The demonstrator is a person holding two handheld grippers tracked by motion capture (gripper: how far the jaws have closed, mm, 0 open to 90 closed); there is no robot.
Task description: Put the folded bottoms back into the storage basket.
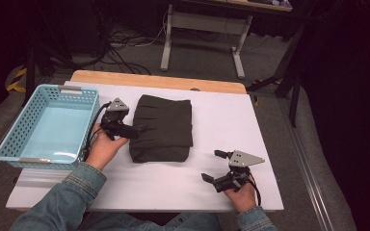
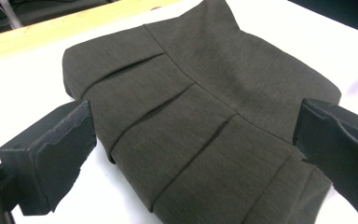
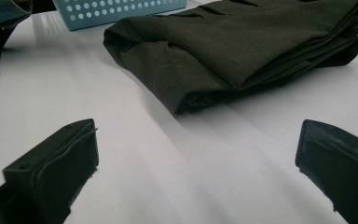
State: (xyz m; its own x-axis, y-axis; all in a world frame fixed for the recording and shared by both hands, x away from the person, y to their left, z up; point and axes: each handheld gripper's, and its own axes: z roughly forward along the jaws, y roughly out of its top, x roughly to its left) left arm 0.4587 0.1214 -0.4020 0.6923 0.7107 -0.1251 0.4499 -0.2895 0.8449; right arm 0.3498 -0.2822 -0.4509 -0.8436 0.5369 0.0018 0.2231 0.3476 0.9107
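I hold my left gripper, jaws apart, at the left edge of the folded dark pleated skirt to grab it for the blue basket, my right gripper spread wide near the table's front edge.

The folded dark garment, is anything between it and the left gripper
Nothing visible. The left gripper sits open at the left edge of the folded dark garment, and in the left gripper view its jaws stand wide apart over the cloth with nothing between them and it.
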